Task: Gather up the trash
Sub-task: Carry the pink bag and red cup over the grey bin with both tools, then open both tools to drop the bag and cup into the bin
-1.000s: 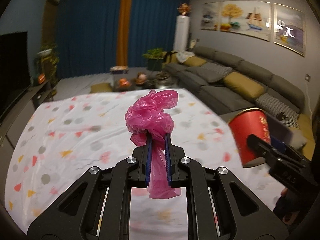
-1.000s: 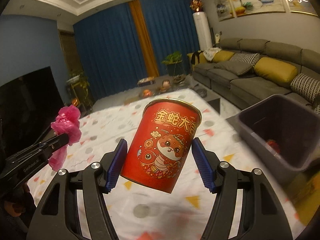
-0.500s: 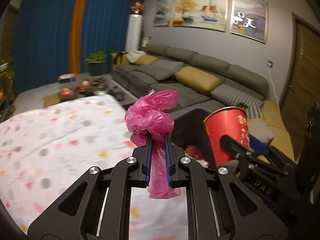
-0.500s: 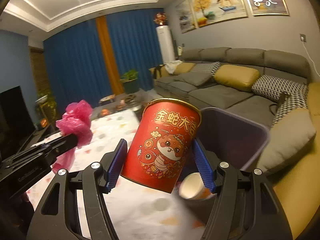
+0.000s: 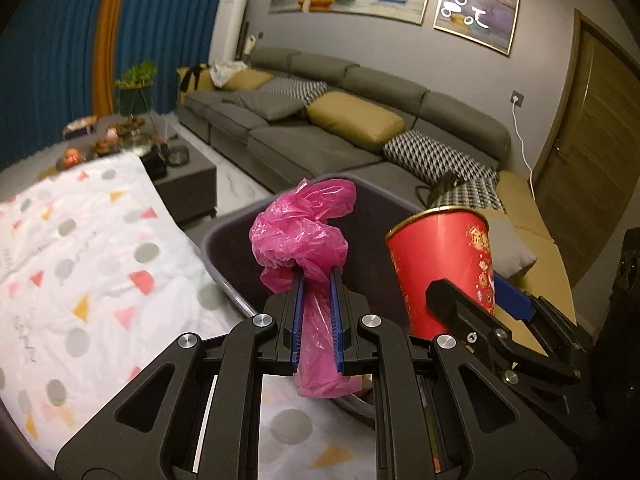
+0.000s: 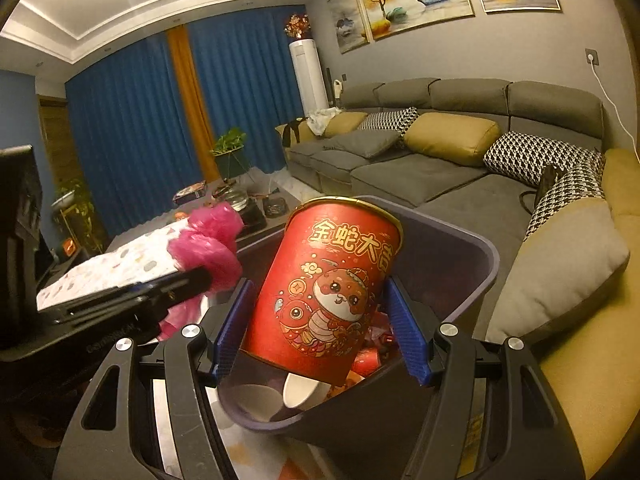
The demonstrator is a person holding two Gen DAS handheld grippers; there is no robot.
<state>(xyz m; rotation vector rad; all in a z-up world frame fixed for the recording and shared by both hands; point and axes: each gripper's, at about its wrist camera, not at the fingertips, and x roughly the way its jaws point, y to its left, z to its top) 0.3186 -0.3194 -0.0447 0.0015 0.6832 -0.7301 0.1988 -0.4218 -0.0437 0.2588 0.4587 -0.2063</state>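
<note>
The left gripper clenches a pink plastic bag; the right gripper grasps a red paper cup, both above the purple bin beside the bench edge. Released early, the bag could drift onto the bench.

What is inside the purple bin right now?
The purple bin holds white paper cups and red wrappers. The red cup in the right gripper hides the rest of the bin's floor.
</note>
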